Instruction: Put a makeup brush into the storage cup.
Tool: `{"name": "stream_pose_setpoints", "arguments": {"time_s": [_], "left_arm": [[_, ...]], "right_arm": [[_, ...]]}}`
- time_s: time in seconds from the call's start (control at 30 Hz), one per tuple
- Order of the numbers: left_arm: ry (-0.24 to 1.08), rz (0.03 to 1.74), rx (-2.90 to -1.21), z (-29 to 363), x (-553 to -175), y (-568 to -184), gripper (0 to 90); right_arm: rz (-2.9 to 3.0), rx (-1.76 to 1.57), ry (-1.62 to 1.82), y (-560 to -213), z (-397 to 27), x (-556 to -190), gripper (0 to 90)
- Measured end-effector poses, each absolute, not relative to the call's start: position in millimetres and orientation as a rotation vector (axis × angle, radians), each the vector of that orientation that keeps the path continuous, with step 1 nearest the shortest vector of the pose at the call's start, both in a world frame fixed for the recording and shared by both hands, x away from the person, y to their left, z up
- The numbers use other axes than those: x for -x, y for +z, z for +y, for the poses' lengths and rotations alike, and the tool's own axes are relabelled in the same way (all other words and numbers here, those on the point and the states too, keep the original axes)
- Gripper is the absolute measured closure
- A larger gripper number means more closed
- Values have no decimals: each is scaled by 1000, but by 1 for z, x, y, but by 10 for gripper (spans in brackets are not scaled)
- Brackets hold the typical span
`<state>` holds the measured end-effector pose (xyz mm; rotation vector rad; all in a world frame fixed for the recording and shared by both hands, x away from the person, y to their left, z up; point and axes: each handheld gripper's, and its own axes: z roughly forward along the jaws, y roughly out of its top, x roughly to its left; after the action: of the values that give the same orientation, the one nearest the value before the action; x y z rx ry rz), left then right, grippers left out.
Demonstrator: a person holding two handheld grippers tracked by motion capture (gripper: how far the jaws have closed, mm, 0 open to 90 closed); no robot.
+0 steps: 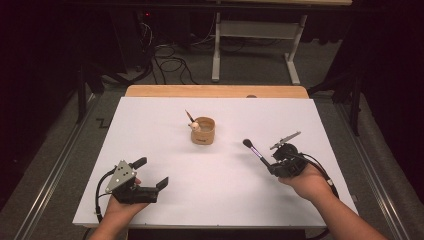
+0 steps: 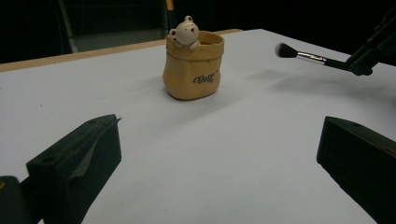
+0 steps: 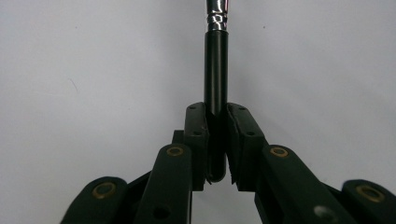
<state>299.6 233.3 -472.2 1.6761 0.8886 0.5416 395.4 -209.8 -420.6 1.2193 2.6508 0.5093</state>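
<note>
Makeup brush [image 1: 257, 151] in your right gripper [image 1: 272, 169] is a light, stiff stick with a soft tuft at the far end; your jaws are narrowed onto the black handle near its butt end, as the right gripper view shows [image 3: 215, 93], and the tuft points up and away over the table [image 1: 165, 200], toward the cup. Judging by the gloss of the handle, it could be slippery and swing in so short a grip, so take it further up the black shaft, below the silver ferrule [image 3: 217, 16], if you need more control. Leave the bristles alone, since they will probably splay under pressure

Your left gripper [image 1: 152, 174] rests low near the table's near edge with its jaws wide and nothing between them

Count: one makeup brush in hand; one small tan pouch-shaped cup [image 1: 203, 131] with a little bear figure [image 2: 186, 32] on its rim, standing upright mid-table, well apart from both grippers; one dark slender item [image 1: 190, 116] already leaning out of that cup. The cup looks ceramic, so likely fragile and easy to tip
</note>
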Motion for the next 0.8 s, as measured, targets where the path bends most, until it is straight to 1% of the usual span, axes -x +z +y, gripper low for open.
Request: {"name": "stream_pose_setpoints", "arguments": {"time_s": [0.8], "left_arm": [[536,888,-1677,233,-300,-472,7]], "right_arm": [[2510,-1210,754,-435,-215,-380,808]]}}
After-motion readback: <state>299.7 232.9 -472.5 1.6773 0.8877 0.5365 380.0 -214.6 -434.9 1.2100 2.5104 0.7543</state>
